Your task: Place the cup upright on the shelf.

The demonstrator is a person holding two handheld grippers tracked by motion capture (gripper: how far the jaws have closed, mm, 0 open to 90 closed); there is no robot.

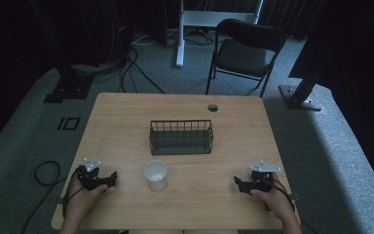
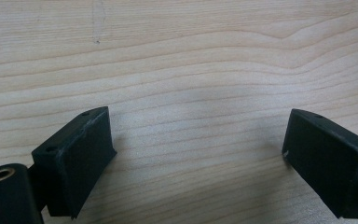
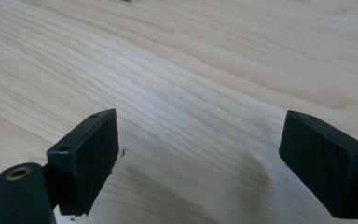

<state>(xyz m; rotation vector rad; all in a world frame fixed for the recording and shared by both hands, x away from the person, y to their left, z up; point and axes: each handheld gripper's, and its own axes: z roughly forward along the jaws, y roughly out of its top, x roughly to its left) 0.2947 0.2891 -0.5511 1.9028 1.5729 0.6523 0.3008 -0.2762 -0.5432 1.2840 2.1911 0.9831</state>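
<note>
Left gripper [image 1: 111, 178]: wide, empty, on table [image 1: 233, 126].
Right gripper [image 1: 238, 182]: wide, empty.
Cup [image 1: 156, 175]: upright, between them, near basket [image 1: 181, 137].

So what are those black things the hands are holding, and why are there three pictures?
They are claws: squeeze tools, one in each of a person's hands. The big picture looks down from above the wooden table. There you see the left claw and the right claw, both resting near the table's front edge. Between them stands a white cup, and behind it a dark wire basket. The other two pictures come from little cameras riding on each claw, looking along its two black jaws at bare wood. Both claws are wide open and hold nothing.
</note>
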